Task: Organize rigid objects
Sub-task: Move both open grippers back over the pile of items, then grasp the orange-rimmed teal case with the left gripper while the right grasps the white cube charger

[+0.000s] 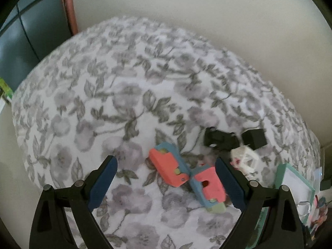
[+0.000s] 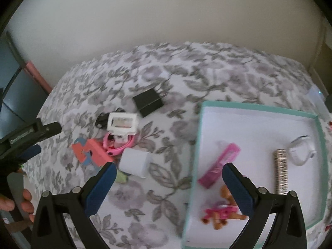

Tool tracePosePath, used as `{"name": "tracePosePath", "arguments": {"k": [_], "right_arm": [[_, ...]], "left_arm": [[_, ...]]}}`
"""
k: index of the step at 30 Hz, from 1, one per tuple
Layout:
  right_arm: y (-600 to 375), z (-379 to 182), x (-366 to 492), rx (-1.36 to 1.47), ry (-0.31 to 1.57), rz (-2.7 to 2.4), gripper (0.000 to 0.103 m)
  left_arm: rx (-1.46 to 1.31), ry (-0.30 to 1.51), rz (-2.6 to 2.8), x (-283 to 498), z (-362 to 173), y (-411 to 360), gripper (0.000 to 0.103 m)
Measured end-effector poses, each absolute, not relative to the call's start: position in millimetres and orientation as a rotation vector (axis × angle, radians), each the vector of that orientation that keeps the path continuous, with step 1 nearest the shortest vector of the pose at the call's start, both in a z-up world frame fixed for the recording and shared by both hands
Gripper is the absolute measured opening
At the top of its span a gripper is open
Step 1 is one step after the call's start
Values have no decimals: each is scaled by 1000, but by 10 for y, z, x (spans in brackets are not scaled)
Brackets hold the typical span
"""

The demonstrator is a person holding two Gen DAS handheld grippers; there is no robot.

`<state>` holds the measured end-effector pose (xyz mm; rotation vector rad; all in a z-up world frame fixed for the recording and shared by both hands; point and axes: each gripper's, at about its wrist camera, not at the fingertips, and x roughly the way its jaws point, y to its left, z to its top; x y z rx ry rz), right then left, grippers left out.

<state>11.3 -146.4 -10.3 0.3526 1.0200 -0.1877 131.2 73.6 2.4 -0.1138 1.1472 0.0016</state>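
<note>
Coral-and-blue toy (image 1: 169, 169): on bed, near; stiff, light plastic; grip its flat sides | left hand-held gripper (image 1: 166, 181): spread, empty | right hand-held gripper (image 2: 169, 183): spread, empty

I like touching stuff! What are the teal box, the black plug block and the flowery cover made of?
The teal box looks like cardboard: thin, straight walls, matte white inside. The black plug block seems hard plastic, smooth with a dull shine, with prongs that are probably metal. The flowery cover looks like soft fabric, printed and slightly fuzzy, though blur makes the weave hard to tell.
</note>
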Motion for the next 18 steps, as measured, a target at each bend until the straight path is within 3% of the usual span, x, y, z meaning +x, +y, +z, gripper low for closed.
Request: {"name": "tracePosePath", "arguments": {"k": [18], "right_arm": [[-1173, -655, 636, 325, 1146, -161, 102]], "left_arm": [[-114, 1299, 55, 1713, -739, 848, 95]]}}
